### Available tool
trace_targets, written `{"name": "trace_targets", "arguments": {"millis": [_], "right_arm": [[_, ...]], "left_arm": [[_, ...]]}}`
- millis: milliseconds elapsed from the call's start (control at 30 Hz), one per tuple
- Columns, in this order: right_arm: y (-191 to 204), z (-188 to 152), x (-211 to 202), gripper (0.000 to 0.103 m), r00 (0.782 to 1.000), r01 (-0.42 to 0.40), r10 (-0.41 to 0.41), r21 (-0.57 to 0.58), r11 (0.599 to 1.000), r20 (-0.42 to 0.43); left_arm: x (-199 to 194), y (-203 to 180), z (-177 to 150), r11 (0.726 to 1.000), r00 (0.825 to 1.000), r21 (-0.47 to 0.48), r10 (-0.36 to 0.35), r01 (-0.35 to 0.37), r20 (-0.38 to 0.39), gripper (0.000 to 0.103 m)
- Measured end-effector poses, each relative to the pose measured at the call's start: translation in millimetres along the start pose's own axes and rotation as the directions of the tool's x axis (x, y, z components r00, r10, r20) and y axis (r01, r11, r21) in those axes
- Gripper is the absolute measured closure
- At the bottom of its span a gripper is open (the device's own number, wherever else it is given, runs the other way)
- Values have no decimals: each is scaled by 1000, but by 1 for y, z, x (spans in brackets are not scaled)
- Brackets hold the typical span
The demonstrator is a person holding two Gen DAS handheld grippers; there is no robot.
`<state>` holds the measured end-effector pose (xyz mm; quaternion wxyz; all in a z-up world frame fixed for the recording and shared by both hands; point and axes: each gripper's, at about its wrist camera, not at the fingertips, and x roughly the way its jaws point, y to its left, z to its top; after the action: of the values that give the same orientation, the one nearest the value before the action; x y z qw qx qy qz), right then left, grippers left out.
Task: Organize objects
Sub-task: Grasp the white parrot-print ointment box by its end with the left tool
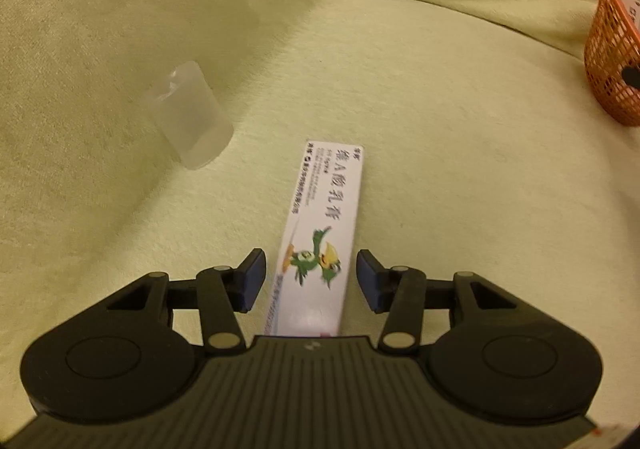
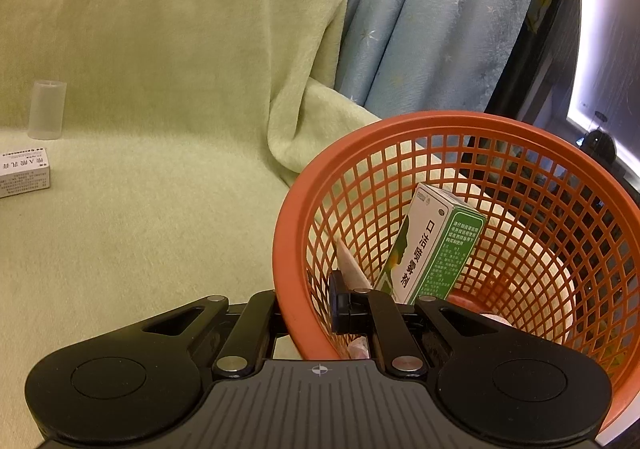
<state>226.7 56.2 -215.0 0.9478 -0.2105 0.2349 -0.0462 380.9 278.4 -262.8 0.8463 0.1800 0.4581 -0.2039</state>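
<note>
A long white ointment box (image 1: 320, 217) with a green bird on it lies flat on the green blanket. My left gripper (image 1: 311, 277) straddles its near end. A thin strip of blanket shows between each blue pad and the box's sides, so the pads do not press it. My right gripper (image 2: 302, 309) is shut on the near wall of the orange mesh basket (image 2: 460, 121), one finger outside and one inside. A green and white medicine box (image 2: 436, 245) leans inside the basket with other small items. The right wrist view has the white box (image 2: 24, 169) at far left.
A frosted plastic cup (image 1: 192, 117) stands upside down on the blanket, left of the white box; the right wrist view has this cup (image 2: 47, 109) at far left. The basket (image 1: 608, 49) sits at far right. Blue curtains (image 2: 420, 29) hang behind the blanket-covered backrest.
</note>
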Motion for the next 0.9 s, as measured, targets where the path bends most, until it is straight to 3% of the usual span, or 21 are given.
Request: {"name": "trace_targets", "arguments": {"millis": [133,200,300,900], "right_arm": [[0,0,-1,98,1000,-1,1,4,1000,-1],[0,0,-1,98,1000,0,0,5,1000,-1],[0,0,-1,98,1000,0,0,5,1000,-1],[-1,0,-2,98,1000,-2,2,5,1000,-2]], "left_arm": [[4,3,-3,999,1000,-34,-9,9,2,58],[8,3,-4,999,1000,-46,-16,16,2,67],[4,-1,-5,998,1000,-59,-4,4,-1,70],[-19,-25,2,1000,1000,-15,-12,12,15,70]]}}
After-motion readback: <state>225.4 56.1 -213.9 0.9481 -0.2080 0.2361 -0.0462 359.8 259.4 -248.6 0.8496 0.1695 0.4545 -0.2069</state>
